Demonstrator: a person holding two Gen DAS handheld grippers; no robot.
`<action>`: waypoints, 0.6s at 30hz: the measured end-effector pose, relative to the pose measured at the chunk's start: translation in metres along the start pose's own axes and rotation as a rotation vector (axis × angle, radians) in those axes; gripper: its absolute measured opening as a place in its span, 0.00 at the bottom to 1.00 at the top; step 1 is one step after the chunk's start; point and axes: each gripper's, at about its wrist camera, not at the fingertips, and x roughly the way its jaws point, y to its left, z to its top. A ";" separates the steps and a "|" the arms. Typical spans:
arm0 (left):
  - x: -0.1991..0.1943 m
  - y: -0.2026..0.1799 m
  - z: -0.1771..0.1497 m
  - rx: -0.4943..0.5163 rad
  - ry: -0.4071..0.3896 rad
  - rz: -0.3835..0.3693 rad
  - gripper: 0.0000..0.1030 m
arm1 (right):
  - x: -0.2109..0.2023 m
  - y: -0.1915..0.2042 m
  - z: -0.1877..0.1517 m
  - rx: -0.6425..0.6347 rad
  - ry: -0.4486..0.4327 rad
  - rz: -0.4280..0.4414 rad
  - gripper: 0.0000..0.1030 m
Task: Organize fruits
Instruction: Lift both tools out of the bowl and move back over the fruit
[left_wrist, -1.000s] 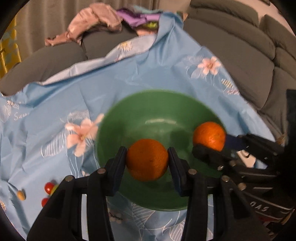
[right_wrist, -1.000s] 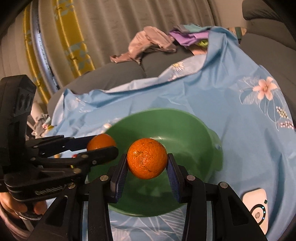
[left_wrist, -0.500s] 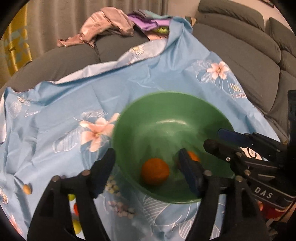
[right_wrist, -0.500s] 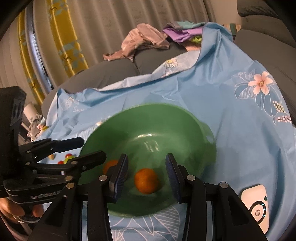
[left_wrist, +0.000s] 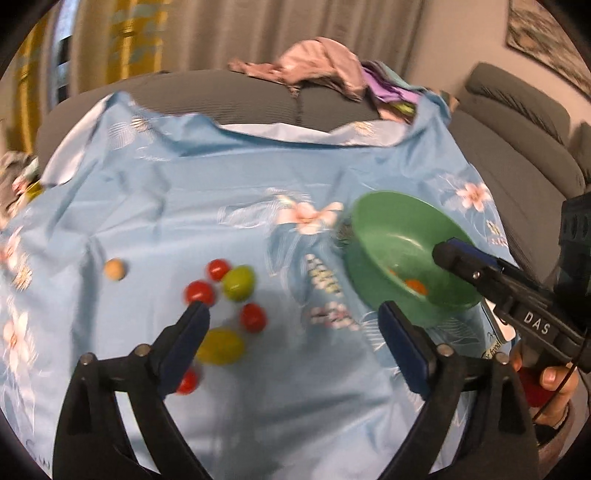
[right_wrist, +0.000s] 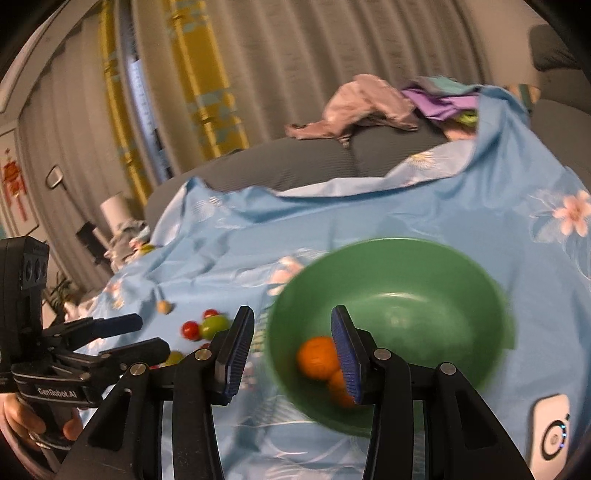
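Observation:
A green bowl (right_wrist: 480, 295) sits on a blue flowered cloth and holds two oranges (right_wrist: 317, 357); it also shows in the left wrist view (left_wrist: 376, 236), at the right. My left gripper (left_wrist: 291, 336) is open and empty above loose fruit: red tomatoes (left_wrist: 199, 291), a green fruit (left_wrist: 238, 282) and a yellow-green fruit (left_wrist: 221, 346). My right gripper (right_wrist: 291, 339) is open and empty over the bowl's left rim. The left gripper (right_wrist: 122, 334) also shows in the right wrist view, and the right gripper's finger (left_wrist: 480, 273) shows in the left wrist view.
A small tan ball (left_wrist: 115, 268) lies left on the cloth (left_wrist: 184, 206). A white device (right_wrist: 550, 428) lies right of the bowl. Clothes (left_wrist: 317, 70) are piled on the grey sofa (left_wrist: 517, 155) behind. Curtains hang at the back.
Both grippers opened and dropped their oranges into the bowl. The left gripper then swung left over the loose fruit; the right gripper shifted left of the bowl's centre.

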 end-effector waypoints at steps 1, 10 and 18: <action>-0.005 0.003 -0.002 -0.011 -0.012 0.010 0.93 | 0.003 0.007 -0.001 -0.013 0.006 0.016 0.43; -0.045 0.037 -0.018 -0.117 -0.104 0.048 1.00 | 0.019 0.067 -0.012 -0.086 0.037 0.122 0.43; -0.060 0.069 -0.035 -0.180 -0.084 0.033 1.00 | 0.034 0.093 -0.028 -0.143 0.104 0.124 0.43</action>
